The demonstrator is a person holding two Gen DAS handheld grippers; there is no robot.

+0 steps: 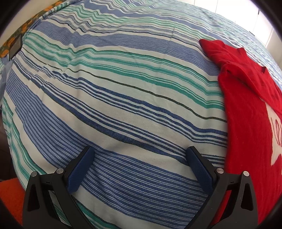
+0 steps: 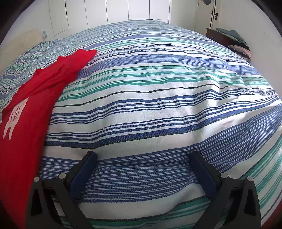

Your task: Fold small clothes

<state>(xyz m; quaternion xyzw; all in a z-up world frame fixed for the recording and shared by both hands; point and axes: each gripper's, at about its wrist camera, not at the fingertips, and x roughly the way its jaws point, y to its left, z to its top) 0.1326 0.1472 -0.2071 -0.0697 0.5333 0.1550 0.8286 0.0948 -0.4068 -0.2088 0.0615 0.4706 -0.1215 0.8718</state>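
Note:
A small red shirt [image 1: 246,109] with a white print lies flat on the striped bedspread [image 1: 123,88]. It fills the right edge of the left wrist view and the left edge of the right wrist view, as the red shirt [image 2: 31,105]. My left gripper [image 1: 141,151] hovers open over bare stripes, just left of the shirt's side edge. My right gripper [image 2: 142,156] is open too, over the bedspread [image 2: 158,88], to the right of the shirt. Nothing sits between either pair of blue-padded fingers.
White cupboard doors [image 2: 123,10] stand behind the bed. A dark bedside unit with piled clothes [image 2: 234,38] is at the far right. An orange-patterned fabric [image 1: 17,40] and an orange item [image 1: 10,199] lie off the bed's left side.

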